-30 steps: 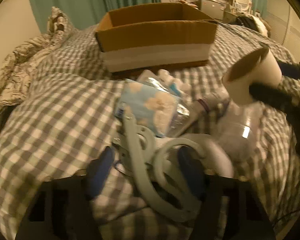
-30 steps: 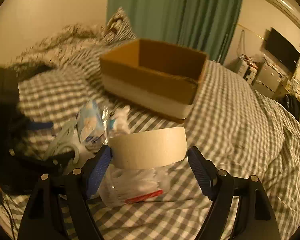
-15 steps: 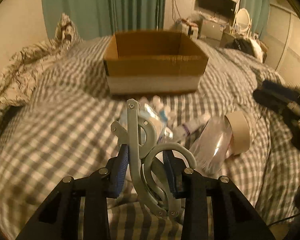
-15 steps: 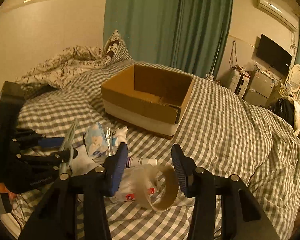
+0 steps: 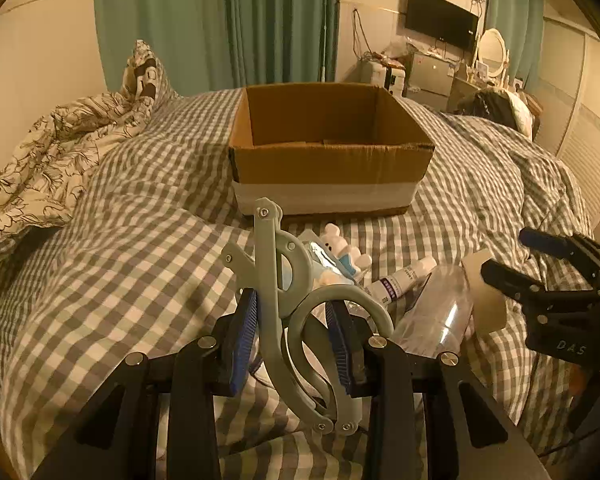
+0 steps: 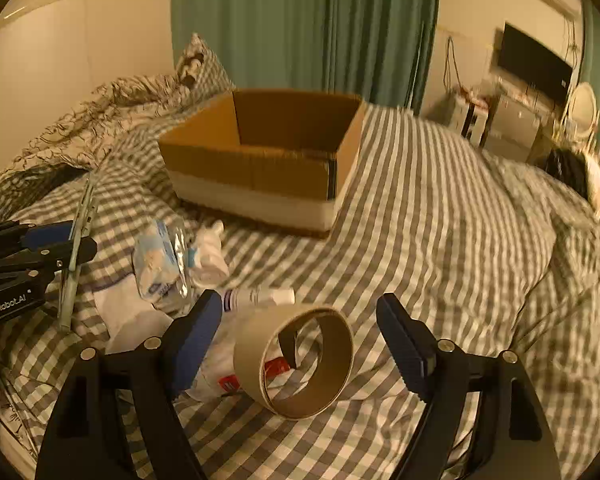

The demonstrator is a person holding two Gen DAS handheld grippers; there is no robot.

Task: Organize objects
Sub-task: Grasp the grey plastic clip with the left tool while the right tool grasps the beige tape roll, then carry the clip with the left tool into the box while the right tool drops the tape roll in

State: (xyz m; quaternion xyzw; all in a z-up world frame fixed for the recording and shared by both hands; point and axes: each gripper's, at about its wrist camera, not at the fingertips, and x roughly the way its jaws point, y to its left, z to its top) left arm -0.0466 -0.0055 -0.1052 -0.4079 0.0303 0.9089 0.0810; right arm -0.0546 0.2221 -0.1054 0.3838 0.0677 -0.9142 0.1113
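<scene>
Two grippers are working over the checked bed point(image 5: 112, 264): left gripper point(image 5: 294, 344) is pinching a grey plastic hanger point(image 5: 276, 300), cardboard box point(image 5: 328, 152) at twelve o'clock; right gripper point(image 6: 298, 340) is spreading wide around the tape roll point(image 6: 296, 360).

Both grippers point(image 5: 292, 344) point(image 6: 300, 336) showing black frames, blue ribbed pads point(image 6: 198, 330), silver screws point(image 5: 136, 359); white "GenRobot.AI" lettering point(image 6: 6, 307) reading on one.
</scene>
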